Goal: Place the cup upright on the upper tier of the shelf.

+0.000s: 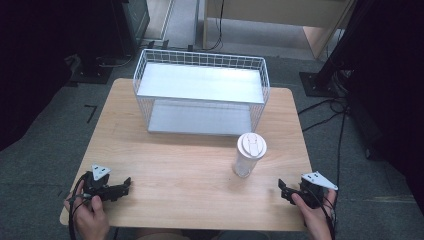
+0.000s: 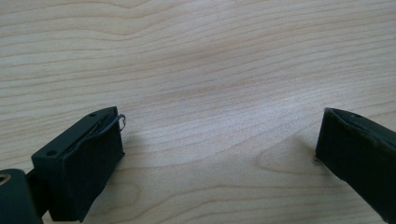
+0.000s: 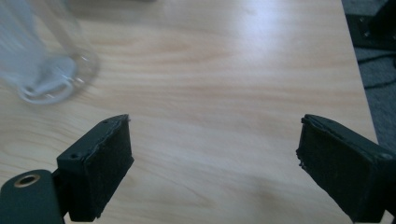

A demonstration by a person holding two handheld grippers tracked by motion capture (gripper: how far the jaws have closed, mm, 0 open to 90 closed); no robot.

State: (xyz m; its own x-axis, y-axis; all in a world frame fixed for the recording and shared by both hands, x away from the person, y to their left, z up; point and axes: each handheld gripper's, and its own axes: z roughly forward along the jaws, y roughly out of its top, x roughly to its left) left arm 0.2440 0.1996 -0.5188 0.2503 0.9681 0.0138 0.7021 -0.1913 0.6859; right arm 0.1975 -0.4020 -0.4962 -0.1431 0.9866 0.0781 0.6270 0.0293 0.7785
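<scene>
Your clear plastic tumbler with a white lid (image 1: 249, 156) stands upright, no readable label; your left tool (image 2: 219, 140) and right tool (image 3: 212, 154) gape empty over the wooden counter (image 1: 190, 185).

Desk: pale wooden desk (image 1: 190, 165), smooth grain, soft sheen under the light.
Tumbler: clear glossy plastic tumbler (image 1: 247, 159), with a matt white plastic lid (image 1: 251, 145).
Basket: white coated wire basket (image 1: 141, 67), with smooth flat grey shelves.
Fingers: black matt fingers (image 3: 100, 163), rough pad faces.
</scene>
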